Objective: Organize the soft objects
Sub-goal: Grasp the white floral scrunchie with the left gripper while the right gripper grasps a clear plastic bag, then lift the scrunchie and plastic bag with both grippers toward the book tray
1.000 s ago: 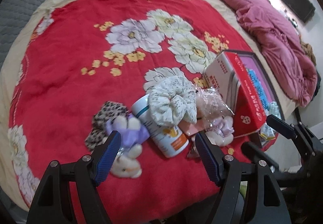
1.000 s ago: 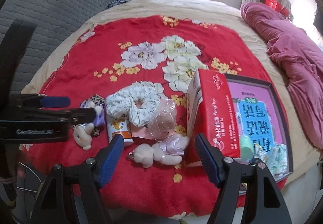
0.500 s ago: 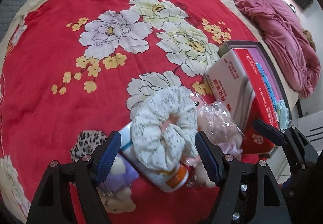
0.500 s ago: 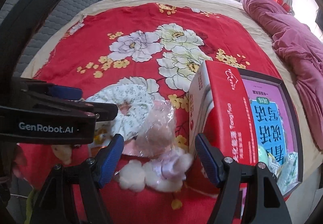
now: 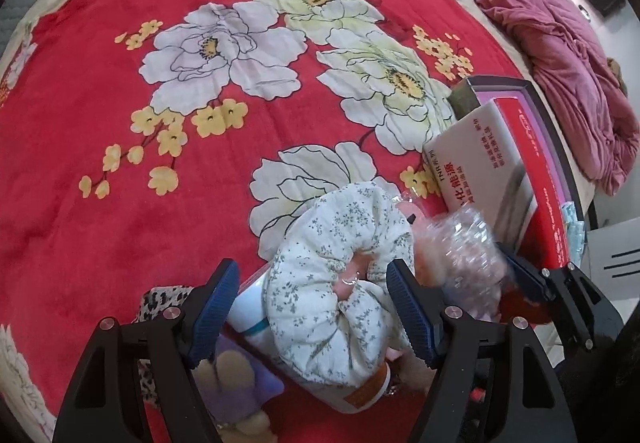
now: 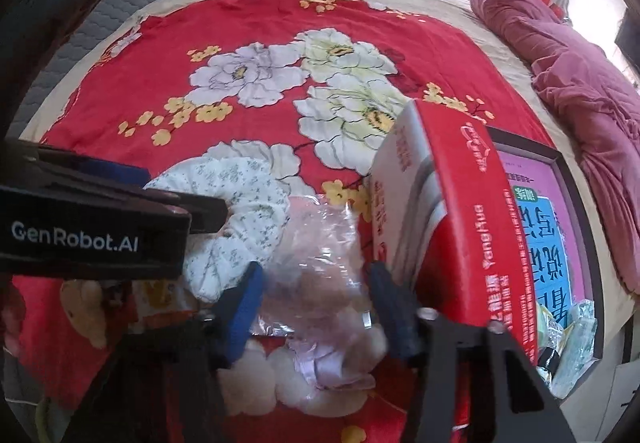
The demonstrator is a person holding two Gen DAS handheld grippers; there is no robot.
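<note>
A white floral scrunchie (image 5: 340, 283) lies on a white-and-orange bottle (image 5: 360, 395) on the red flowered blanket (image 5: 120, 103). My left gripper (image 5: 316, 311) is open, with its fingers on either side of the scrunchie. A clear plastic bag with something pink (image 6: 316, 267) lies beside the scrunchie (image 6: 236, 211). My right gripper (image 6: 316, 307) is open around that bag, above a white plush toy with a lilac bow (image 6: 328, 371). A purple plush toy (image 5: 236, 379) and a leopard-print cloth (image 5: 160, 299) lie low left.
A red-and-white carton (image 6: 448, 227) stands on edge right of the pile. Behind it lies a framed pink-and-blue board (image 6: 560, 227) with small packets (image 6: 568, 343). A crumpled pink quilt (image 6: 580, 83) lies far right. A grey headboard (image 6: 60, 43) is at left.
Both grippers have moved forward and down into the pile. The left now straddles the scrunchie, the right straddles the plastic bag. Both stay open.
</note>
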